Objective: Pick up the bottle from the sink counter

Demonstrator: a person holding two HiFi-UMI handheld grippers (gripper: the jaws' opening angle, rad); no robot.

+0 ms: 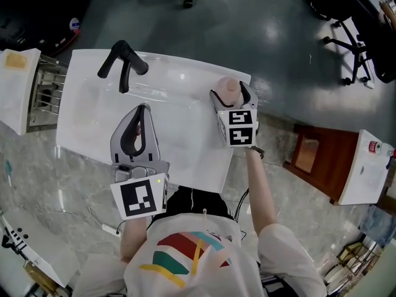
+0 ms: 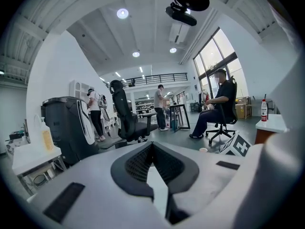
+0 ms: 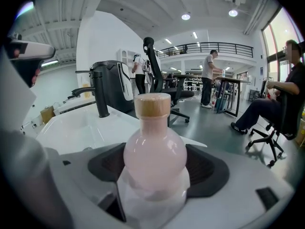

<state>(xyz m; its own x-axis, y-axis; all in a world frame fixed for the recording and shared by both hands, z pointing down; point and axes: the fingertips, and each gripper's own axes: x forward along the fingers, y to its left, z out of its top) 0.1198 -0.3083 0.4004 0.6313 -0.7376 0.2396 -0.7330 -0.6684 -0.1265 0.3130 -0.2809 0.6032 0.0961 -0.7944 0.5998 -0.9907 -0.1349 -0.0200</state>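
Observation:
A pink bottle (image 1: pixel 229 89) with a wooden cap stands upright at the right end of the white sink counter (image 1: pixel 83 73). My right gripper (image 1: pixel 230 102) is shut on the bottle, its pads pressing both sides of the round body (image 3: pixel 155 156). Whether the bottle's base touches the counter is hidden. My left gripper (image 1: pixel 139 125) hovers over the sink basin (image 1: pixel 179 129), shut with nothing held. In the left gripper view its black pads (image 2: pixel 128 168) meet at the tips of the gripper (image 2: pixel 152 149), which points up toward the room.
A black faucet (image 1: pixel 122 64) stands at the back left of the basin, also in the right gripper view as a faucet (image 3: pixel 99 97). Office chairs (image 1: pixel 352 36) and a brown stool (image 1: pixel 318 156) sit on the floor. People stand and sit in the background.

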